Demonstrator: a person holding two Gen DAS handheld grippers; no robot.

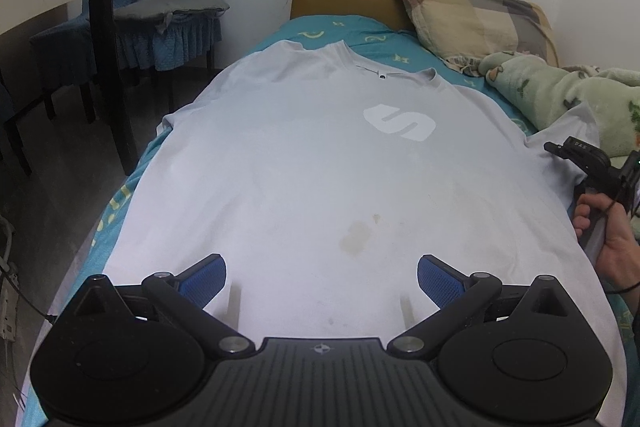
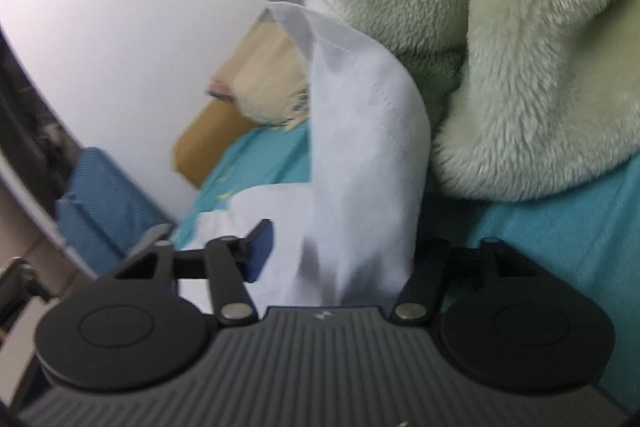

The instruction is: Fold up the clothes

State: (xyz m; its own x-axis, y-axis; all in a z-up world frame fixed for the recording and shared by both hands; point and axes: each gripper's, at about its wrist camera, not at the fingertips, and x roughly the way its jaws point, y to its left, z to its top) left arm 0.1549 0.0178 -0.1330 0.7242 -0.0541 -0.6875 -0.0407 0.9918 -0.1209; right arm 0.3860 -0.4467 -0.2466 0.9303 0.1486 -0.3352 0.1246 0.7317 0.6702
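A pale grey T-shirt (image 1: 312, 167) with a white S logo (image 1: 400, 121) lies flat, front up, on the bed, collar at the far end. My left gripper (image 1: 322, 279) hovers open over the hem end, blue pads wide apart and nothing between them. A hand (image 1: 612, 239) holds my right gripper (image 1: 560, 149) at the shirt's right sleeve (image 1: 576, 135). In the right wrist view the sleeve (image 2: 360, 131) stands up between the spread fingers of my right gripper (image 2: 344, 251). One blue pad (image 2: 260, 251) shows; the cloth hides the other.
The teal bed sheet (image 1: 320, 27) shows around the shirt. A fluffy green blanket (image 1: 560, 95) (image 2: 520, 67) crowds the right sleeve. A checked pillow (image 1: 472, 19) leans at the head. Blue-covered chairs (image 1: 172, 7) and a dark table leg (image 1: 108, 47) stand left of the bed.
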